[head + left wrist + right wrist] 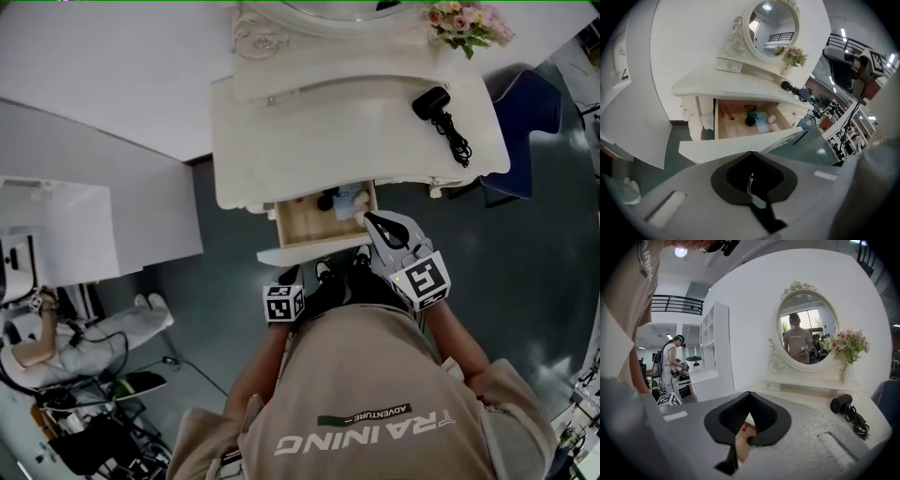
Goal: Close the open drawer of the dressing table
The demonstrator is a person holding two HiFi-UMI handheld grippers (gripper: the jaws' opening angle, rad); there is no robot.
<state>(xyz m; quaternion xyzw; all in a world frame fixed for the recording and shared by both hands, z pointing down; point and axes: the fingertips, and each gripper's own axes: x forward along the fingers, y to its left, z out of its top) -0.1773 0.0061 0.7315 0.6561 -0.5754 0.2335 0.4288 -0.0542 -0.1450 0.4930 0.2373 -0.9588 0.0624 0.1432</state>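
The white dressing table (319, 141) stands at the top of the head view with its wooden drawer (309, 228) pulled out, the white drawer front (314, 251) nearest me. Small items (757, 117) lie inside it. My right gripper (368, 218) hovers over the drawer's right end, jaws shut and empty; in the right gripper view (750, 393) the wood shows through the gap behind the tips. My left gripper (292, 275) hangs lower, just in front of the drawer front, shut on nothing; the left gripper view (751, 153) looks at the open drawer (740, 124).
A black hair dryer (433, 101) with its cord and a vase of flowers (464, 23) sit on the tabletop below the oval mirror (808, 326). A blue chair (530, 112) stands at the right. A white partition (94, 216) and a person (84, 337) are at the left.
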